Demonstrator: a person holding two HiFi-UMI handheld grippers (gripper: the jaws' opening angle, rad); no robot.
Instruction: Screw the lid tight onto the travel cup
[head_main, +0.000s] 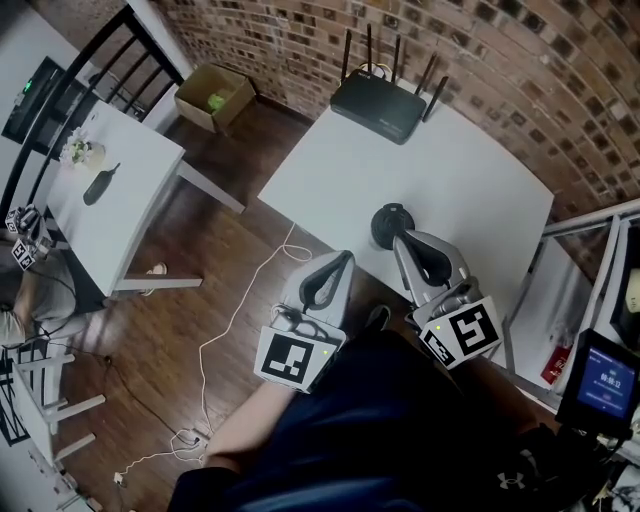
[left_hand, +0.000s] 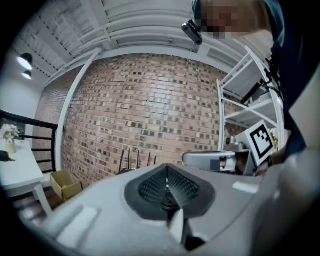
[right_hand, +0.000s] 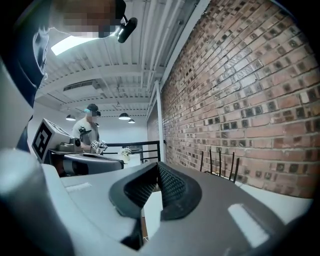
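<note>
Hanging shut and empty, left tongs (head_main: 343, 258) and right tongs (head_main: 406, 240) are facing the black round travel cup (head_main: 392, 223) at the white table's (head_main: 470, 190) near edge, right nearer.

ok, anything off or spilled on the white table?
Nothing stands out. The black round-topped travel cup seems to stand upright on the white table, with no spill around it. The black router with antennas sits at the far edge. The left gripper and right gripper are shut and empty.

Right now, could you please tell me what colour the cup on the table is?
The cup is black; the head view shows it best.
</note>
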